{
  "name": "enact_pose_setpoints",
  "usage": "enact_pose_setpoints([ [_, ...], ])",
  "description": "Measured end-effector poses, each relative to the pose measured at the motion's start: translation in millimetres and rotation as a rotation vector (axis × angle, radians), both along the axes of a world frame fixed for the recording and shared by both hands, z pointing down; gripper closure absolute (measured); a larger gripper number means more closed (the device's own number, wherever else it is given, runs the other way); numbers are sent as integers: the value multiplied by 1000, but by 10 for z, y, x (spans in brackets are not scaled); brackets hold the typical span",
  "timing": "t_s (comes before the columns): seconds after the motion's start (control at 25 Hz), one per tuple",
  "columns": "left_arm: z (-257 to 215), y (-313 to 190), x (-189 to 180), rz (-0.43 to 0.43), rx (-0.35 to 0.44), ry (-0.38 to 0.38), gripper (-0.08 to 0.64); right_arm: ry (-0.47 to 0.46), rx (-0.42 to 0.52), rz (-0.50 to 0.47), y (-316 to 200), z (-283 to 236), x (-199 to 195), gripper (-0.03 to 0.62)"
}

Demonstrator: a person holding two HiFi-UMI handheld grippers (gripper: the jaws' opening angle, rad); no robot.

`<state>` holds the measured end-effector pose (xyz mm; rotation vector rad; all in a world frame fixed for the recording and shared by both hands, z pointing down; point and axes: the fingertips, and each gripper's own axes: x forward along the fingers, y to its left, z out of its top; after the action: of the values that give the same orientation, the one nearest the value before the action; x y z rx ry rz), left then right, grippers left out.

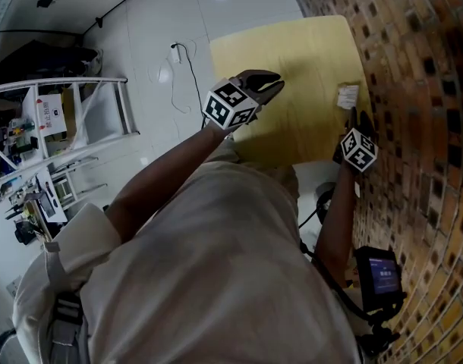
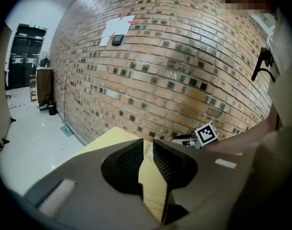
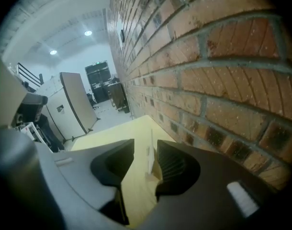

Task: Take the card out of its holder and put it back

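The card (image 1: 347, 95) stands upright in its small holder (image 3: 152, 175) on the tabletop (image 1: 292, 67), at the edge that runs along the brick wall (image 1: 421, 89), about midway down that edge. The right gripper (image 1: 356, 117) points at it from just short of it. In the right gripper view its jaws stand wide apart and the card (image 3: 149, 155) shows in the gap, closer to the wall-side jaw, with no pad pressing on it. So the card is seated and not held. I cannot tell from this whether the taking-out is yet to come or the putting-back is finished. If it is yet to come, the next move calls for easing the jaws forward around the card's upper part, closing gently on its flat faces and drawing it straight up out of the slot, without tipping the light holder.

The left gripper (image 1: 273, 83) hovers over the middle of the tabletop, well apart from the card, its jaws parted by a narrow gap with nothing between them. It could steady the holder.

The wall is the main obstacle: it lies close beside the right gripper's outer jaw and leaves little room on that side. A metal ladder frame (image 1: 102, 105) and a loose cable (image 1: 182, 67) lie on the floor beyond the table's far-left side, clear of the work.
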<state>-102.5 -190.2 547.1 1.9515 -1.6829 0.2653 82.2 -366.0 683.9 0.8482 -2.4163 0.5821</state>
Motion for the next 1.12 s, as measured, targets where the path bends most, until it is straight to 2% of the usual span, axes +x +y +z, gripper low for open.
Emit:
enact_pose_setpoints([
  [0.28, -154, -1, -23, 66, 76, 36, 480, -57, 149, 26, 153, -950, 55, 442],
  [0.56, -408, -198, -461, 98, 158, 19, 483, -98, 281, 91, 277, -1806, 124, 457],
  [0.76, -456, -276, -709, 103, 173, 11, 483, -126, 332, 167, 420, -2147, 220, 463],
  [0.92, -456, -241, -835, 100, 189, 27, 488, -142, 355, 190, 540, -2340, 231, 465],
  [1.12, -310, -228, -896, 111, 157, 31, 489, -145, 353, 214, 687, -2362, 287, 465],
])
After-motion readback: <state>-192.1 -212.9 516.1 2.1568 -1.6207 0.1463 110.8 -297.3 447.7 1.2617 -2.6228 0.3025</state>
